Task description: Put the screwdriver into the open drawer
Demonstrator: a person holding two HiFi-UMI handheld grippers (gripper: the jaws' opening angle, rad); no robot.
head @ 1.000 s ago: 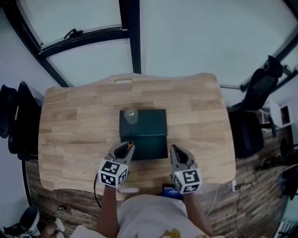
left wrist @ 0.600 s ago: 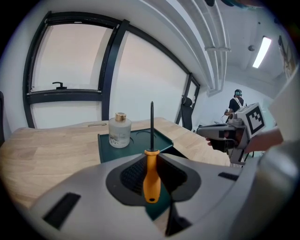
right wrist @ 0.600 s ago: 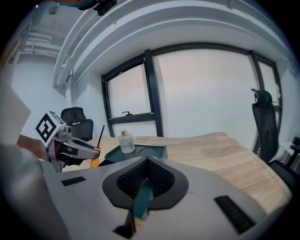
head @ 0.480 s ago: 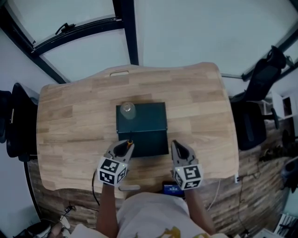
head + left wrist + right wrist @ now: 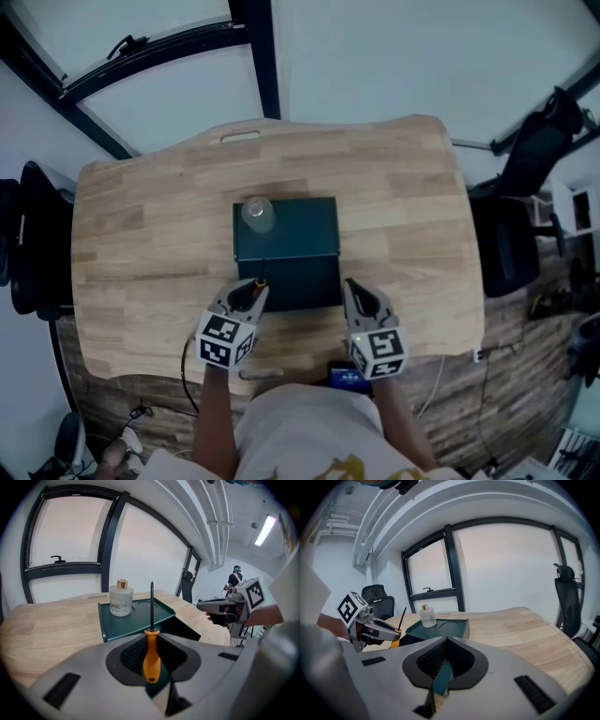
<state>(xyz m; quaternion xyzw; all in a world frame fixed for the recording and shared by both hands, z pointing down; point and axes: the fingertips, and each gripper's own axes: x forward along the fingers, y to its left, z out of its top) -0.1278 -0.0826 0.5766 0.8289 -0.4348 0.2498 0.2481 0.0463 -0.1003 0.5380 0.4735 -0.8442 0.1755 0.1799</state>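
My left gripper is shut on the screwdriver, gripping its orange handle; the dark shaft points up and forward. It is held at the front left corner of the open drawer of a dark green cabinet. In the left gripper view the drawer shows as a dark opening just right of the shaft. My right gripper hovers at the drawer's front right corner, jaws together with nothing between them. The right gripper view shows the left gripper holding the screwdriver.
A small glass bottle with a gold cap stands on the cabinet's top, at its back left. The wooden table has its front edge just below my grippers. Office chairs stand at both sides of the table.
The head view has shifted slightly, so the cabinet sits higher in the picture. Both grippers stay at the drawer's front; the left one still holds the screwdriver.
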